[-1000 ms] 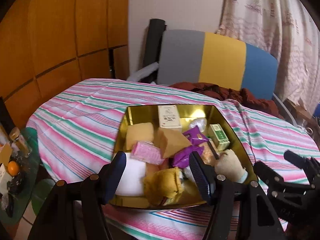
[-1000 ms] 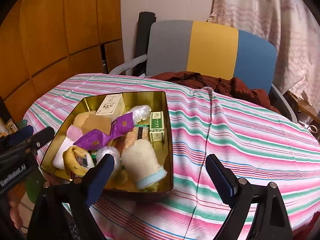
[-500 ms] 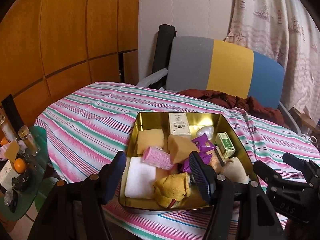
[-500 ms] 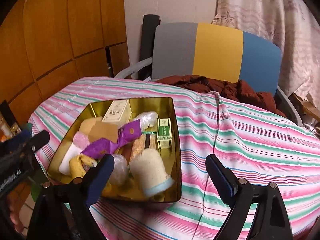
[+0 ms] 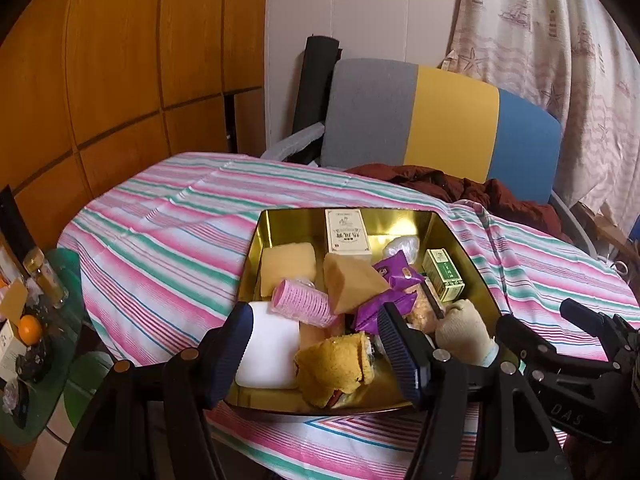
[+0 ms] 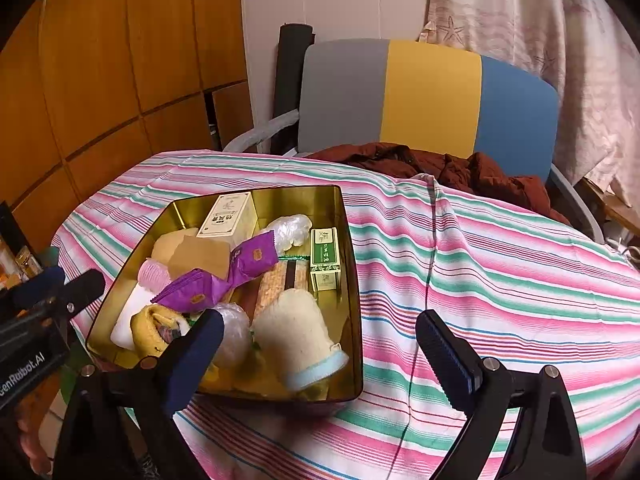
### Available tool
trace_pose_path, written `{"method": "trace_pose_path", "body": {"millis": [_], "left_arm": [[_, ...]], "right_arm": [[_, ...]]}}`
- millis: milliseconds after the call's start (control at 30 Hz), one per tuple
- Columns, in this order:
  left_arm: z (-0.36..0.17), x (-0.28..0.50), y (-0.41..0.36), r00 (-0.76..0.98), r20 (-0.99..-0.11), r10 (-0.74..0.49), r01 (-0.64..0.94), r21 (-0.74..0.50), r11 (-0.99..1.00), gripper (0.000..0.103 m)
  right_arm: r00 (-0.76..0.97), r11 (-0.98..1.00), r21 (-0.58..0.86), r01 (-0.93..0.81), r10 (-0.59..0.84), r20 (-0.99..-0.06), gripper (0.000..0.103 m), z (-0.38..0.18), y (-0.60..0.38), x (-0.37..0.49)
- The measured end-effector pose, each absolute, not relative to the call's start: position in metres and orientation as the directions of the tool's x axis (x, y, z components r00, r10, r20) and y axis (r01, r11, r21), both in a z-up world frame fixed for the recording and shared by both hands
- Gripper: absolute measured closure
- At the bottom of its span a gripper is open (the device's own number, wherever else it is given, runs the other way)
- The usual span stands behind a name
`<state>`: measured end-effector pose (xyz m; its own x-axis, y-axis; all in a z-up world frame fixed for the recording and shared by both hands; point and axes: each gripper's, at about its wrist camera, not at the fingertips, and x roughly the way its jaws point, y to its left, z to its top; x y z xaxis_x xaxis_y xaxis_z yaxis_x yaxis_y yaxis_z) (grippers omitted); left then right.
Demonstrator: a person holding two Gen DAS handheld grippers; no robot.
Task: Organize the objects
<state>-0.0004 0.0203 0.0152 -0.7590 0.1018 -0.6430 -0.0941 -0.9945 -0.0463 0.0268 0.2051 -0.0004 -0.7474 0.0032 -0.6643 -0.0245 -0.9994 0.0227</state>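
Observation:
A gold tin tray (image 5: pixel 298 220) (image 6: pixel 352 272) sits on the striped tablecloth, filled with several items. Among them are a cream box (image 5: pixel 346 234) (image 6: pixel 228 216), a green box (image 5: pixel 443 275) (image 6: pixel 325 252), purple wrappers (image 5: pixel 396 276) (image 6: pixel 224 276), a pink hair roller (image 5: pixel 300 307), a white block (image 5: pixel 272 354), a yellow knitted piece (image 5: pixel 334 362) (image 6: pixel 154 326) and a cream mitt (image 5: pixel 464 332) (image 6: pixel 296 338). My left gripper (image 5: pixel 316 348) hangs open over the tray's near edge. My right gripper (image 6: pixel 316 356) is open, near the tray's front right corner.
A grey, yellow and blue chair (image 6: pixel 428 96) with a dark red garment (image 6: pixel 440 168) stands behind the table. Wooden panels (image 5: pixel 120 60) line the left wall. A low green side table (image 5: pixel 36 320) with an orange and jars is at the left. Striped cloth (image 6: pixel 500 280) spreads right of the tray.
Both grippers have pulled back and up from the tray, so more of the table and wall shows. Both stay open; the items in the tray have not moved.

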Motion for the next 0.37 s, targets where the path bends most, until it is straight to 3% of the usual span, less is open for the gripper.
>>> {"method": "trace_pose_path", "body": {"millis": [133,233,367], "left_arm": [[0.0103,-0.0033,0.0177,-0.747,-0.655,0.112,-0.105,-0.05,-0.993,0.039],[0.0102,-0.0028,0.0158,-0.757,-0.644,0.113,-0.104,-0.052,-0.993,0.052],[0.0132,-0.0007,0.0138,-0.776,-0.621,0.112,-0.105,-0.048,-0.993,0.053]], "right_arm": [[-0.748,-0.999,0.021,-0.035,0.012,-0.664,0.006,0.0008,0.2064,0.0236],[-0.748,-0.999,0.018,-0.04,0.018,-0.664,0.006,0.0014,0.2073,0.0212],[-0.748,-0.999,0.008,-0.041,0.026,-0.663,0.006,0.0016,0.2065,0.0201]]}}
